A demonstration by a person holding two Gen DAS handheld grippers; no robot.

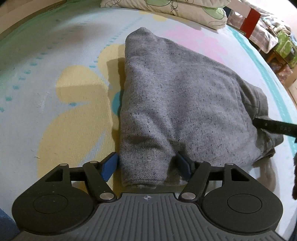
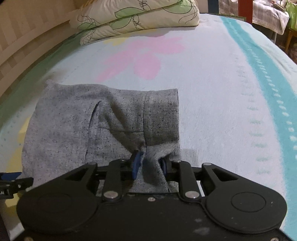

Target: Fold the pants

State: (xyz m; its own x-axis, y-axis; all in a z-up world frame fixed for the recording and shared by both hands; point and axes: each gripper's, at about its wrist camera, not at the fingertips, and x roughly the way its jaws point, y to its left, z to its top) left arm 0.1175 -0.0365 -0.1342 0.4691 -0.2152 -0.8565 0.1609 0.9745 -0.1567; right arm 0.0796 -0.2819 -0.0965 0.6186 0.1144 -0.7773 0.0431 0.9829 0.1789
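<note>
The grey pants lie folded into a thick bundle on the bed blanket, which is pale blue with yellow and pink flower shapes. In the left wrist view the left gripper has its blue-padded fingers set fairly wide, one on each side of the near end of the bundle, the cloth bulging between them and touching both pads. At 3 o'clock in that view a black finger of the right gripper reaches into the bundle's side fold.

The right wrist view shows what the left cannot: the right gripper has its fingers narrow, pinching a gathered tuck of the pants near the waistband seam. It also shows a pocket slit at 10 o'clock of the grip. The left gripper's edge peeks in at 9 o'clock.

A folded green-leaf quilt sits at 12 o'clock at the head of the bed; a teal stripe runs along the blanket's edge at 2 o'clock
</note>
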